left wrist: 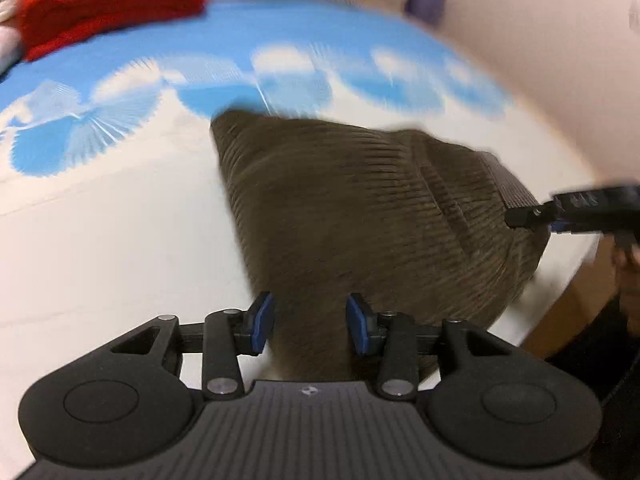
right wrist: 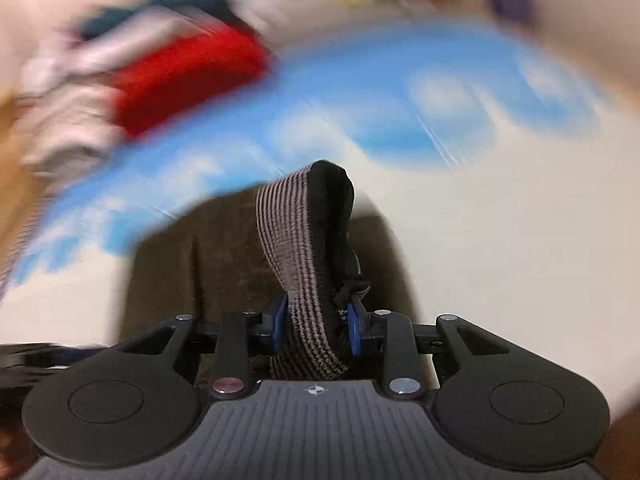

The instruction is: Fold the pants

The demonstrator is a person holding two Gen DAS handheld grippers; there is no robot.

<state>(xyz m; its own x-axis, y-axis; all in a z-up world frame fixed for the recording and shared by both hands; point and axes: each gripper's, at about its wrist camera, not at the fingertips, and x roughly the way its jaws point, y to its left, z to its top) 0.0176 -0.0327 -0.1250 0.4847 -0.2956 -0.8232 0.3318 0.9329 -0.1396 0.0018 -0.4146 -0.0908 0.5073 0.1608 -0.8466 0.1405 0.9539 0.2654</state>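
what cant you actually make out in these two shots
- Left wrist view: the near end of the brown pants is hidden under the left tongs, so a grip cannot be confirmed.
- Left wrist view: the right tongs are cut off by the right edge.
- Right wrist view: the red cloth and the pile beside it are motion-blurred.
- Right wrist view: the striped waistband covers the pants behind it.

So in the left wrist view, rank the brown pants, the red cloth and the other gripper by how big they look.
1. brown pants, clearly largest.
2. red cloth, cut off at the frame edge and farther away.
3. right gripper, only partly in view.
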